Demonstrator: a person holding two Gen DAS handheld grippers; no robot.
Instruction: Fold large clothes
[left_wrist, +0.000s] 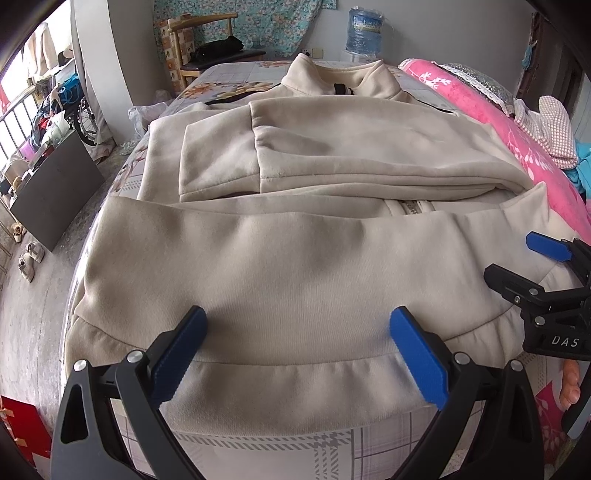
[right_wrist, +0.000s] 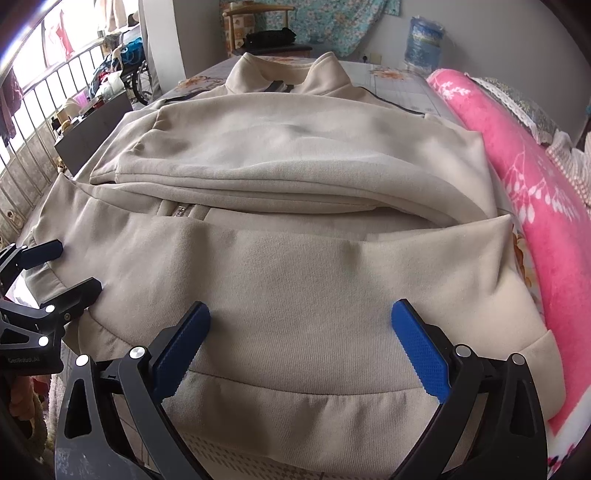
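A beige zip-up jacket (left_wrist: 295, 258) lies flat on the bed with its collar (left_wrist: 332, 77) at the far end. Both sleeves (left_wrist: 332, 147) are folded across the chest. The ribbed hem (left_wrist: 295, 387) is nearest me. My left gripper (left_wrist: 299, 321) hovers open over the hem's left part, with only flat cloth under its blue pads (left_wrist: 417, 362). My right gripper (right_wrist: 301, 314) stands wide open over the hem's right part (right_wrist: 314, 406), pinching nothing. Each gripper shows in the other's view: the right one (left_wrist: 517, 260) at the right edge, the left one (right_wrist: 75, 266) at the left edge.
A rolled pink blanket (left_wrist: 498, 122) runs along the bed's right side, with more cloth (left_wrist: 550, 129) behind it. The patterned bed sheet (left_wrist: 332, 450) shows below the hem. A dark board (left_wrist: 55, 188) and shoes (left_wrist: 31, 258) are on the floor at left. A chair (left_wrist: 207, 40) and a water bottle (left_wrist: 364, 33) stand beyond the bed.
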